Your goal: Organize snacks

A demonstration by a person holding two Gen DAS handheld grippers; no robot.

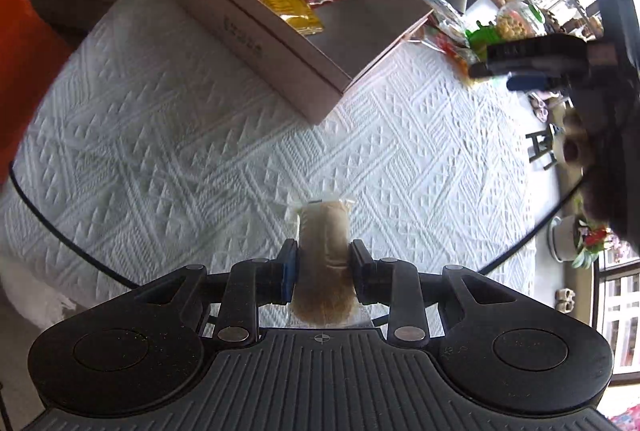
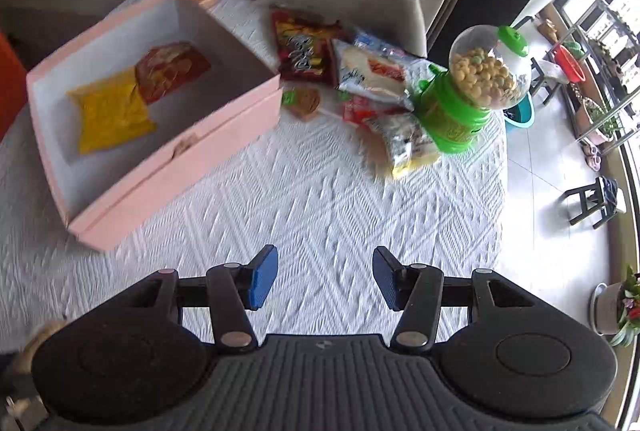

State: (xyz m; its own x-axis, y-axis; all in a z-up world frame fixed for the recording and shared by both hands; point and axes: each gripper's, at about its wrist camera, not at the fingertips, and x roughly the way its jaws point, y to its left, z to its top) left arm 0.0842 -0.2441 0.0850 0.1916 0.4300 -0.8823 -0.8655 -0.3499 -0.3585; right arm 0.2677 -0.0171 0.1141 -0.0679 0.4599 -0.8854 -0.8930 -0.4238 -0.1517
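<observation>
Snack packet (image 1: 324,251) clamped in our left hand-held gripper (image 1: 323,271) | long axis forward | pink box (image 1: 280,59) ahead, slightly left | right hand-held gripper (image 2: 325,279) released, empty

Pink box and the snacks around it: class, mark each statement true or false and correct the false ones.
1. The pink box holds two packets, a yellow packet and a red packet. True.
2. The left tool is empty. False: it is shut on a tan wrapped snack.
3. The right tool is open with nothing between its pads. True.
4. The green candy dispenser stands inside the box. False: it stands on the white tablecloth, outside the box.
</observation>
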